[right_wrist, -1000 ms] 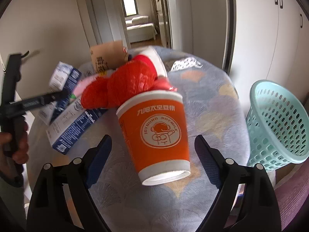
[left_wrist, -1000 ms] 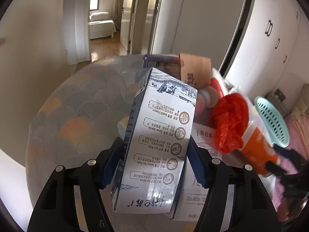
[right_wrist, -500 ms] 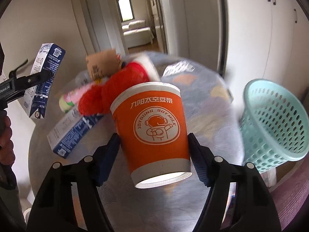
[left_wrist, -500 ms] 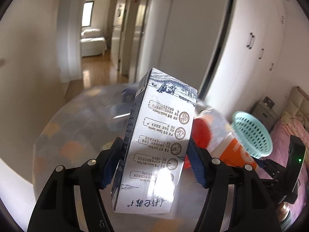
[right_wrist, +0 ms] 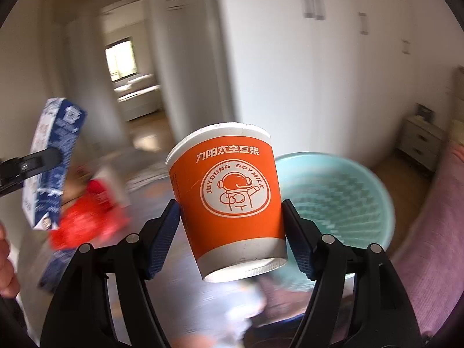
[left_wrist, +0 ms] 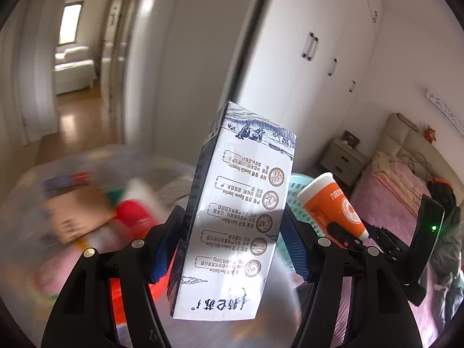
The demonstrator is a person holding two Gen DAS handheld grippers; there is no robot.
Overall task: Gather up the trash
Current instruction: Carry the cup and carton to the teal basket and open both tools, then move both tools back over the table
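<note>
My left gripper (left_wrist: 232,240) is shut on a white and blue milk carton (left_wrist: 235,211) and holds it upright in the air above the table. My right gripper (right_wrist: 232,232) is shut on an orange paper cup (right_wrist: 229,194), rim up and tilted, in front of the turquoise basket (right_wrist: 333,197). The cup (left_wrist: 330,206) and basket (left_wrist: 295,185) also show in the left wrist view, to the right of the carton. The carton (right_wrist: 49,162) shows at the left of the right wrist view.
The round patterned table (left_wrist: 87,261) holds blurred trash: a brown cardboard piece (left_wrist: 75,214), a red plastic bag (right_wrist: 84,220), another blue carton (right_wrist: 55,264). A pink bed (left_wrist: 406,191) and nightstand (left_wrist: 342,156) stand to the right. White wardrobe doors (right_wrist: 319,58) are behind.
Both grippers have lifted and swung right toward the basket. The right gripper has closed on the orange cup and raised it off the table. The left still holds the carton.
</note>
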